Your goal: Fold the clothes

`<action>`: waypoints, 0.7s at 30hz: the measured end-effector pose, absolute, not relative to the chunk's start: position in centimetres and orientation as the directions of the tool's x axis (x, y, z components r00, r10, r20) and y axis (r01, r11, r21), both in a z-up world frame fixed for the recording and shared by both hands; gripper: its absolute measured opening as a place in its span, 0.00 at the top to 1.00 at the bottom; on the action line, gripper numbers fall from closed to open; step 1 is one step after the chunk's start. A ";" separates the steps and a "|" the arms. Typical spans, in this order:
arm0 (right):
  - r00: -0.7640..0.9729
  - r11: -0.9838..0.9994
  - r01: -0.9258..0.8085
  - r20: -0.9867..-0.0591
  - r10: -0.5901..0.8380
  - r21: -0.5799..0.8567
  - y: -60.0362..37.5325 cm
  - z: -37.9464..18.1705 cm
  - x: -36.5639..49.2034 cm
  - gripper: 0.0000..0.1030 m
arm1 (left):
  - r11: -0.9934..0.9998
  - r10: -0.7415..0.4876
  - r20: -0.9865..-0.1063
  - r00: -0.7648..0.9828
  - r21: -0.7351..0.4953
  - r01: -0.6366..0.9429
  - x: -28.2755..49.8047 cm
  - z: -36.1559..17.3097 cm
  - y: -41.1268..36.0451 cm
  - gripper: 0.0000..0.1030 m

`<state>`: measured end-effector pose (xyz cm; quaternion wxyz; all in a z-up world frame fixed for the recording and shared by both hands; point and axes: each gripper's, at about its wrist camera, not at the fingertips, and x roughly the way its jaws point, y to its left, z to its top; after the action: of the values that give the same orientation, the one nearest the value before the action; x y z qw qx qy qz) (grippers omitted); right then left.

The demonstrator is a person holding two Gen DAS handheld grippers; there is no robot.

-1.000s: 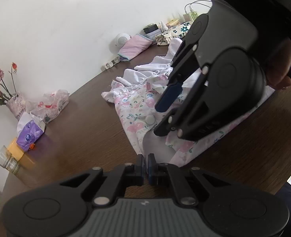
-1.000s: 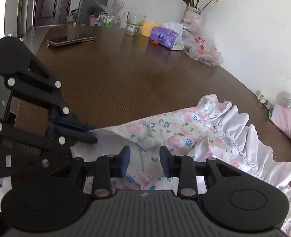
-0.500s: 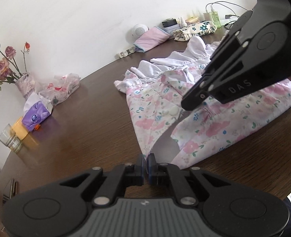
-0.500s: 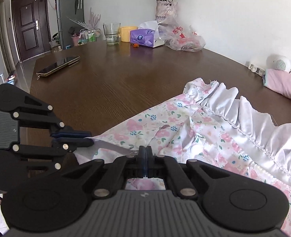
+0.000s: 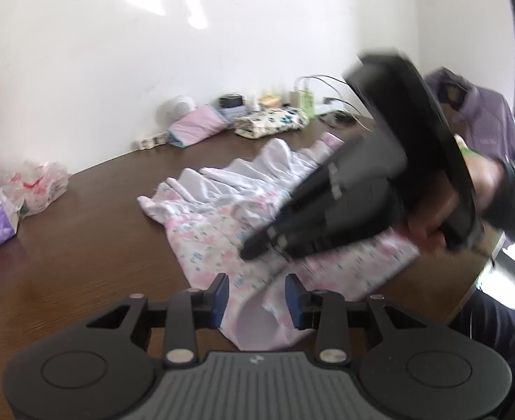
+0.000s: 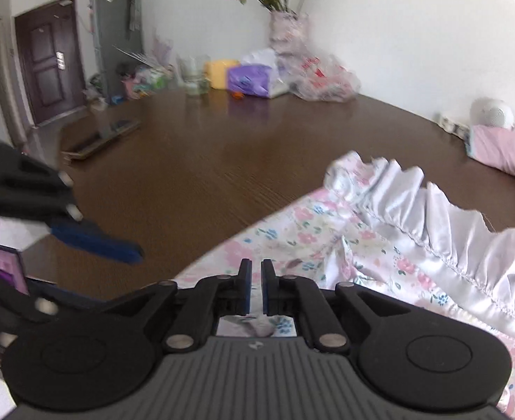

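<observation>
A pink floral garment with a white ruffled hem [image 5: 222, 224] lies on the brown table [image 5: 82, 245]; it also shows in the right wrist view [image 6: 380, 245]. My left gripper [image 5: 256, 292] is open, its fingers either side of a folded corner of the cloth near the table's front edge. My right gripper [image 6: 254, 288] has its jaws nearly closed with a thin gap; floral cloth lies just beneath them. The right gripper [image 5: 345, 217] shows blurred over the garment in the left wrist view. The left gripper's blue fingers [image 6: 96, 241] show at the left in the right wrist view.
A vase of roses [image 6: 285, 24], plastic bag [image 6: 324, 77], purple tissue pack [image 6: 250, 78], yellow box and glass [image 6: 194, 77] stand at the table's far side. Folded clothes [image 5: 271, 122], a pink pouch [image 5: 198, 127] and a power strip line the wall. A phone [image 6: 100, 136] lies at the left.
My left gripper has opened and let go of the garment corner. My right gripper has loosened slightly and swung across the garment. Both views are motion-blurred.
</observation>
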<state>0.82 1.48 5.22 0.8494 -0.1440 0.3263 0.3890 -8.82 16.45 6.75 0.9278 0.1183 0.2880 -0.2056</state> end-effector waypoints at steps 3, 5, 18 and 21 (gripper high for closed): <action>0.490 0.684 -0.729 -0.682 0.542 0.020 0.9 4.1 0.8 0.96 | 0.886 -0.341 -0.636 0.692 0.029 0.462 -6.9 5.3 16.1 0.72; 0.493 0.705 -0.707 -0.671 0.555 0.064 0.0 4.3 0.8 0.96 | 0.873 -0.382 -0.656 0.651 -0.024 0.488 -6.3 4.1 16.2 0.72; 0.683 0.922 -0.312 -0.620 0.386 0.231 -21.3 6.8 -4.7 0.76 | 0.765 -0.625 -0.456 0.634 -0.197 0.613 -4.9 6.4 12.4 0.49; 0.697 0.943 -0.288 -0.639 0.326 0.167 -20.3 5.2 -5.3 0.75 | 0.755 -0.599 -0.521 0.608 -0.115 0.645 -3.1 5.2 7.8 0.49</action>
<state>-5.33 -20.32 5.24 0.9206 0.0269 0.3521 0.1667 -3.09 7.83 5.22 0.8957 0.0423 0.2746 -0.3472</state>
